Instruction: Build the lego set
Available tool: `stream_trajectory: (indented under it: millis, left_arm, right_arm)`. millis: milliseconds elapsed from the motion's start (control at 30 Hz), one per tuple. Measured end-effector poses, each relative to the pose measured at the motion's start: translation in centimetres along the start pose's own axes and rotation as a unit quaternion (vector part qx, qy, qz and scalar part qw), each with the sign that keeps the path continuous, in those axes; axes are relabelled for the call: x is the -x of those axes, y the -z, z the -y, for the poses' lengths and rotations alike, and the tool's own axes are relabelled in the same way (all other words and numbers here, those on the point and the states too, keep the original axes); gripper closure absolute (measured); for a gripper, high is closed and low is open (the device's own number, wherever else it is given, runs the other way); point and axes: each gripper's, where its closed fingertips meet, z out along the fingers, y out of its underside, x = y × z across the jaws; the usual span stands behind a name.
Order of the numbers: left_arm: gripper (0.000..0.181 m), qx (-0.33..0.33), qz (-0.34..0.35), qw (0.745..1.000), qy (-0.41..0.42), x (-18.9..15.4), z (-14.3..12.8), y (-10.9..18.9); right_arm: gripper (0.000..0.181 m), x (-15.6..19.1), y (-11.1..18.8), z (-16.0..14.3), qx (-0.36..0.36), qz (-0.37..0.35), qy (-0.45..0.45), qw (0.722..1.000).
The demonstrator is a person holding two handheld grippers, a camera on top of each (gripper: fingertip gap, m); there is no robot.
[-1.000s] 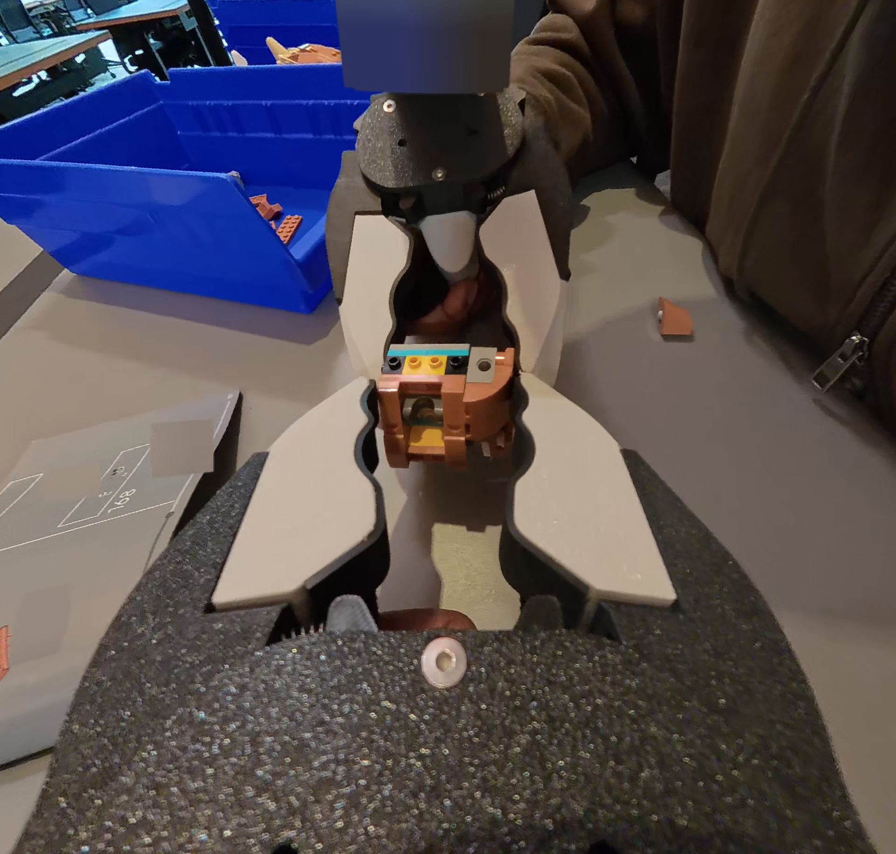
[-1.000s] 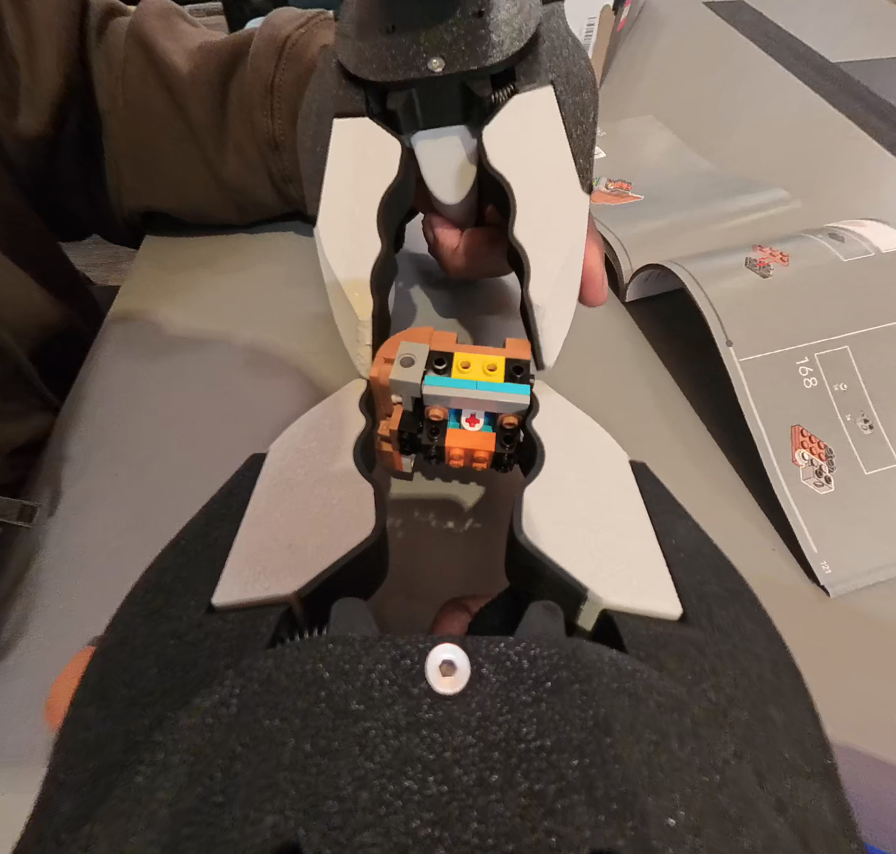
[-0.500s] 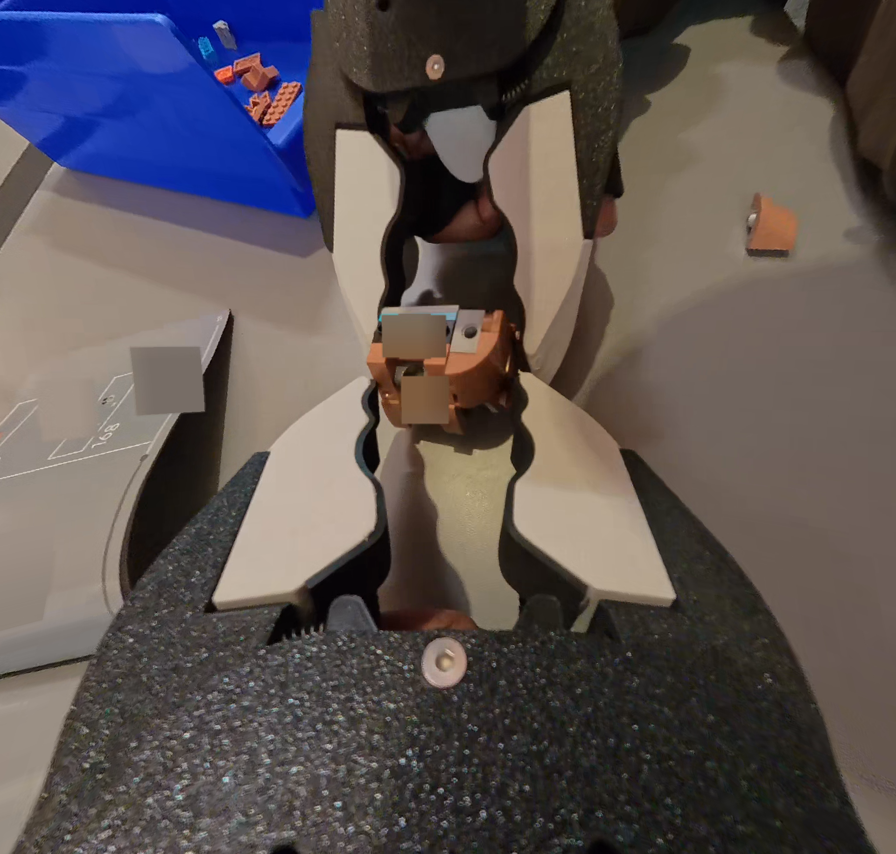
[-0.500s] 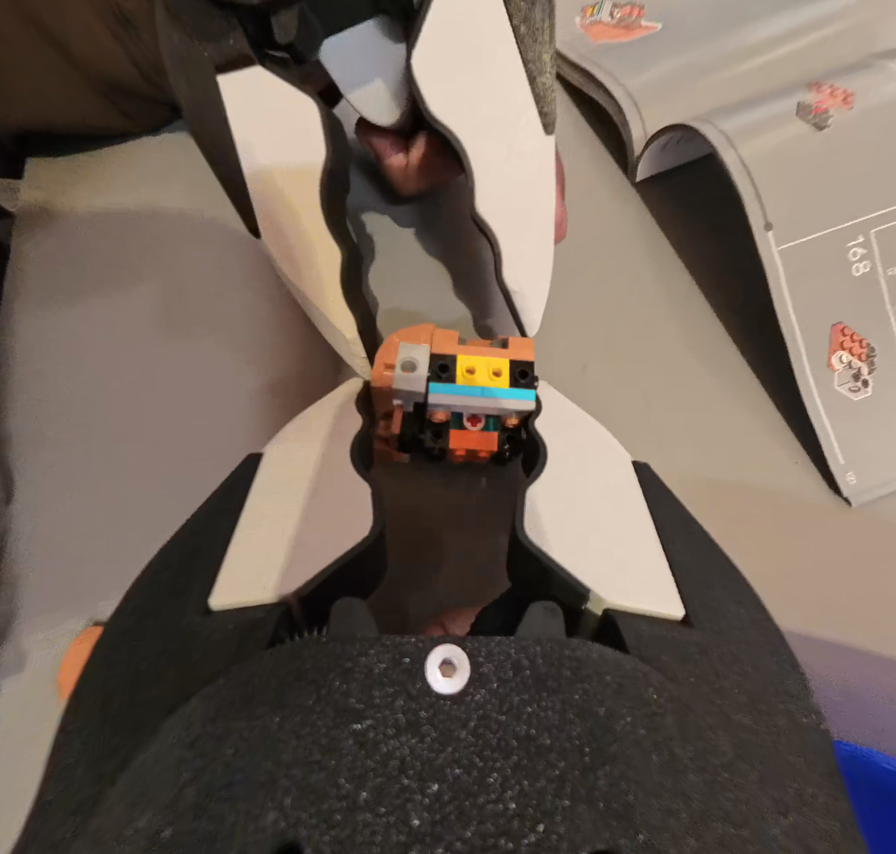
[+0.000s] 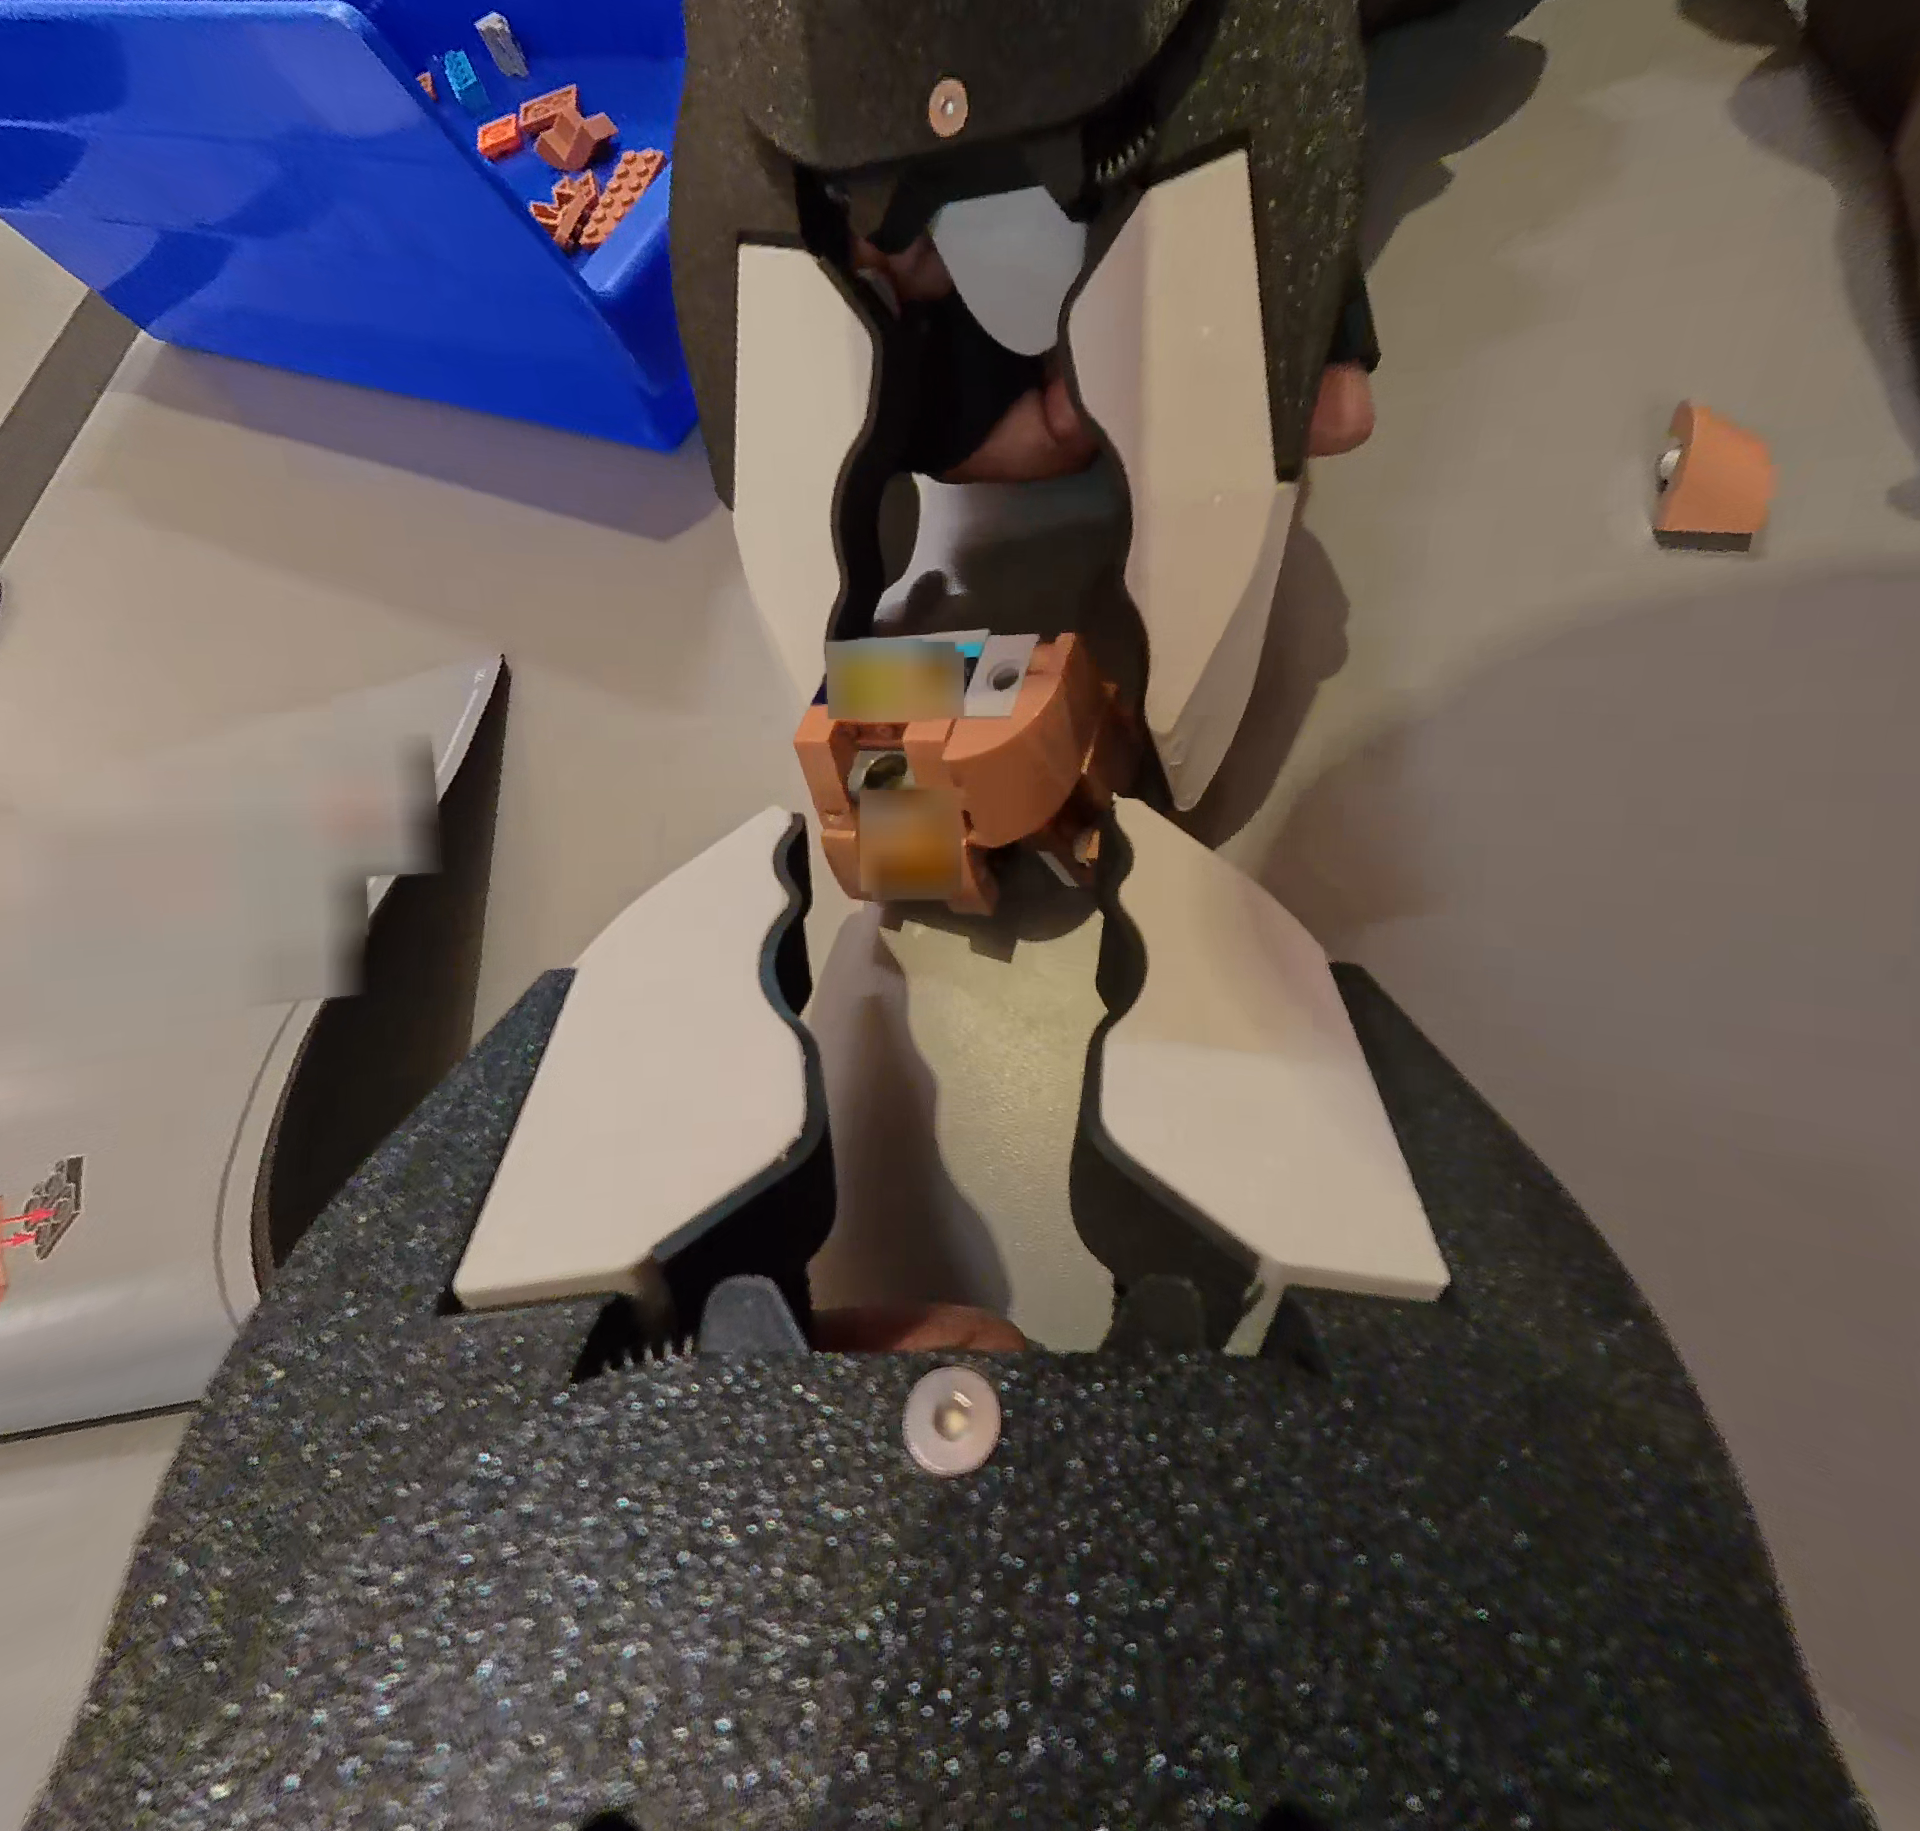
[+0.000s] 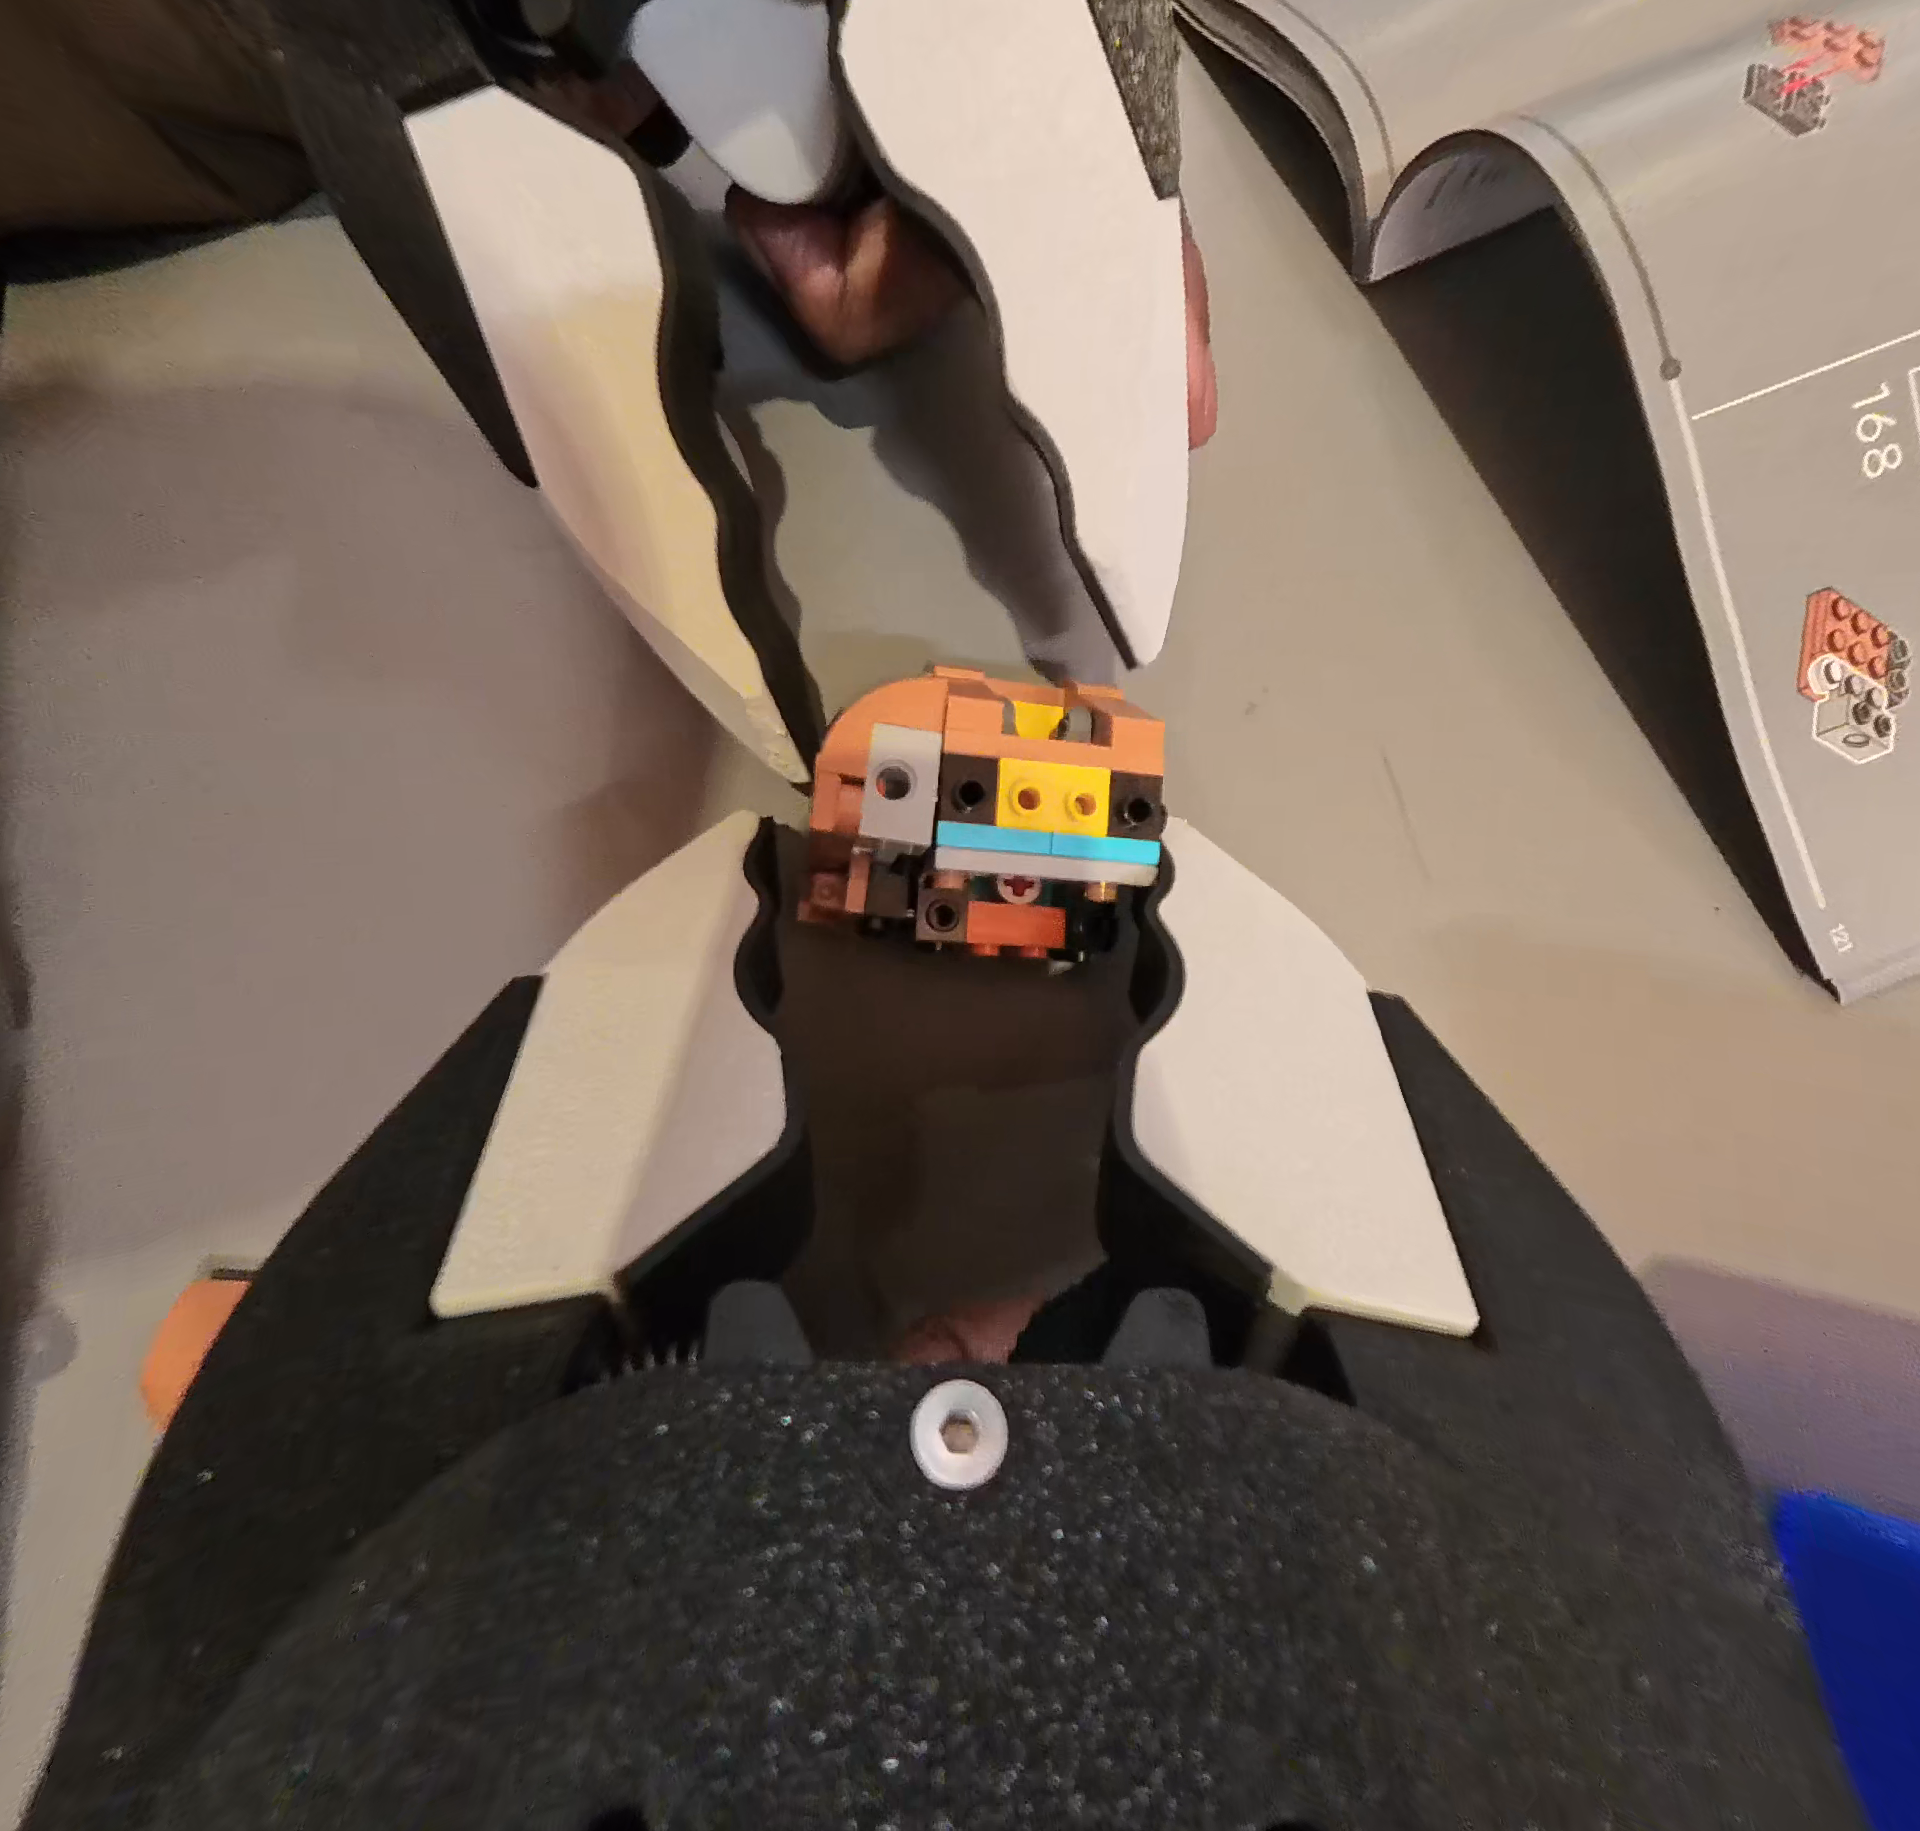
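Grey worktop [image 5: 1558, 950], matte, warm light.

Writing: open instruction booklet [image 6: 1766, 431] lies on the worktop to the right in the right wrist view. Its grey pages carry a printed step number, a page number and brick diagrams. No brand mark legible anywhere. The booklet's pages in the left wrist view are largely blurred over.

Lego model [image 6: 997, 805]: a small brown block with yellow, teal, grey and black parts, held between the two grippers, which face each other tip to tip. Whether it touches the worktop, cannot tell.

Left gripper [image 5: 954, 820]: jaws clenched on the model's lower end.
Right gripper [image 6: 966, 831]: jaws clamped on the model's flanks.

Surroundings: blue bin [image 5: 312, 254] at far left, with loose bricks [image 5: 571, 160] (brown, teal, grey) in its front corner. Single brown curved piece [image 5: 1714, 477] lies alone on the worktop, well apart to the right.

Obstruction: each gripper's black body fills the lower part of its own view. The person's fingers show behind the opposing jaws.
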Motion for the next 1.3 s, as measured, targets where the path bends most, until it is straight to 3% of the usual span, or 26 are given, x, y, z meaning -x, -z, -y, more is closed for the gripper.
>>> stream_trajectory:
  millis: [700, 967, 1300]
  left_arm:
    - [0.127, -0.025, 0.009, 0.999, 0.033, 0.6, 0.9, 0.3]
    - [0.128, -0.036, 0.039, 0.998, 0.032, 1.4, 1.4, 0.0]
    - [0.129, -0.002, 0.028, 0.998, -0.047, 0.6, 1.0, -1.3]
  right_arm:
    - [0.112, 0.2, 1.3, -0.2, -0.024, 0.046, -0.048, 0.997]
    - [0.11, -0.4, 2.0, -0.7, -0.031, 0.024, -0.054, 0.998]
    - [0.112, -0.4, 1.7, -0.3, -0.032, 0.028, -0.057, 0.997]
